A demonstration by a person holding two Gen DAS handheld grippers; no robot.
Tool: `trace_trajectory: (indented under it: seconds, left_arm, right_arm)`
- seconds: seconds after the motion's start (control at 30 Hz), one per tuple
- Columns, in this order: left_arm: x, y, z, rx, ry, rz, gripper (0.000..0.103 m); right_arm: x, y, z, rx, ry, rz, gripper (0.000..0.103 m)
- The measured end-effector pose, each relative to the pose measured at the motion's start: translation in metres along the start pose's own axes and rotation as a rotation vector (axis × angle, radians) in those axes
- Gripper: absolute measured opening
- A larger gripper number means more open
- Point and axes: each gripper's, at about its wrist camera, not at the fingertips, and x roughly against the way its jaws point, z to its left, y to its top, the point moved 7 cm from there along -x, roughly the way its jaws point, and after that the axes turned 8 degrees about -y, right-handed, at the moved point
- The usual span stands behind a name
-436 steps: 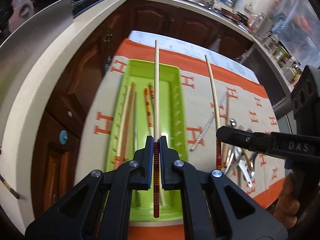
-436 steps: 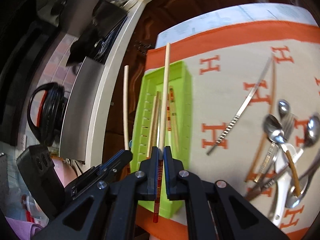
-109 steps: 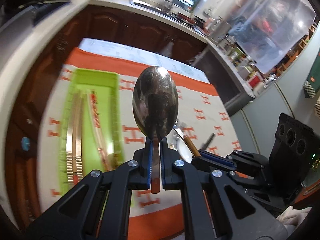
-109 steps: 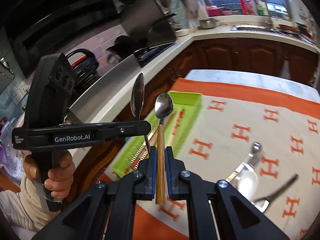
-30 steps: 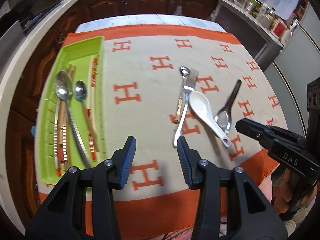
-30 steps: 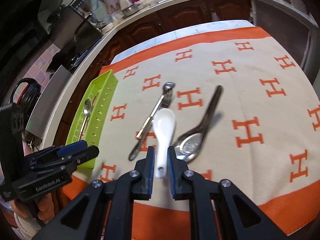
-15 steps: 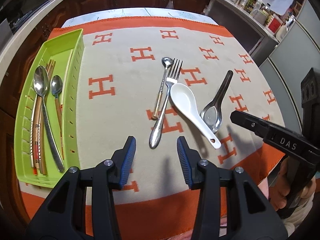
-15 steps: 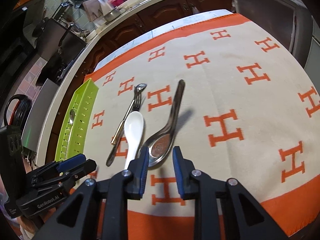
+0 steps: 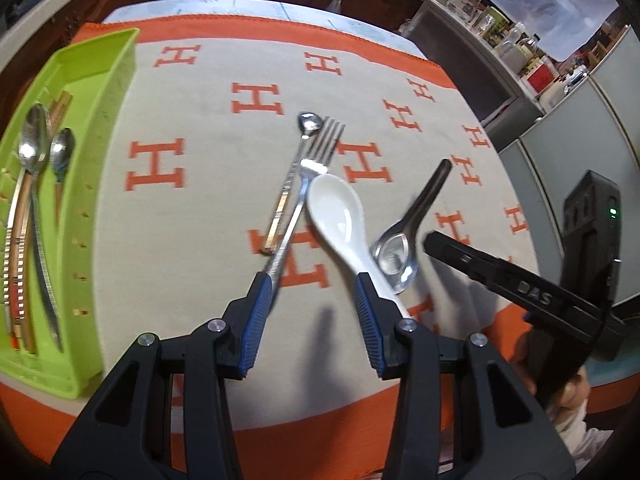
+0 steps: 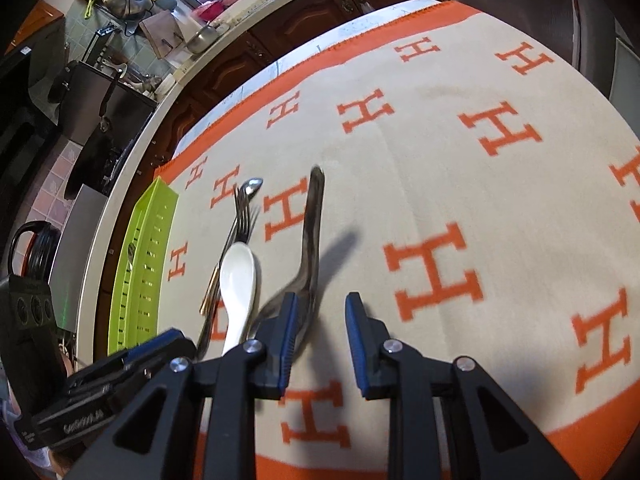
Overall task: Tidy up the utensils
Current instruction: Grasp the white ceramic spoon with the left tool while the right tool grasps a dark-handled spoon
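A white ceramic spoon (image 9: 340, 216) (image 10: 238, 276), a steel fork (image 9: 298, 208) (image 10: 240, 224), a small gold-handled spoon (image 9: 294, 172) (image 10: 250, 190) and a dark steel ladle-spoon (image 9: 404, 236) (image 10: 312, 224) lie mid-cloth. The green tray (image 9: 108, 80) (image 10: 156, 216) at the left holds two spoons (image 9: 34, 148) and chopsticks (image 9: 18, 248). My left gripper (image 9: 310, 284) is open, low over the fork handle and the white spoon's handle. My right gripper (image 10: 318, 304) is open beside the dark spoon's bowl, its left finger over it.
The cloth (image 9: 208, 168) is beige with orange H marks and an orange border (image 10: 360, 28). Dark wood cabinets (image 10: 280, 28) and a counter with pots run along the far side. A hand (image 9: 532, 368) holds the right gripper's body at the right.
Both grippers have dropped closer to the cloth and the utensils. The right gripper has opened wider and shifted right, from the white spoon to the dark spoon.
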Motion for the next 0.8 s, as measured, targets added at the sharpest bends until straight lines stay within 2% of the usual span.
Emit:
trace_trajectory:
  seconds: [0.13,0.33,0.4,0.67,0.8]
  left_arm:
    - [-0.011,0.006,-0.008,0.01,-0.038,0.008,0.039]
    - [-0.031,0.009,-0.011,0.061,-0.08,0.052,0.039]
    - [-0.037,0.011,-0.012,0.074,-0.087,0.058,0.039]
    - [-0.053,0.021,-0.009,0.147,-0.134,0.051,0.039]
    - [-0.059,0.026,-0.012,0.135,-0.13,0.043,0.039]
  right_arm:
    - [-0.012,0.01,0.004,0.02,-0.008,-0.015,0.024]
    - [-0.019,0.019,0.013,0.101,-0.02,-0.088,0.024]
    - [-0.02,0.018,0.015,0.144,-0.032,-0.101,0.01]
    - [-0.016,0.013,0.005,0.173,0.007,-0.106,0.009]
    - [-0.014,0.008,0.004,0.188,0.01,-0.112,0.009]
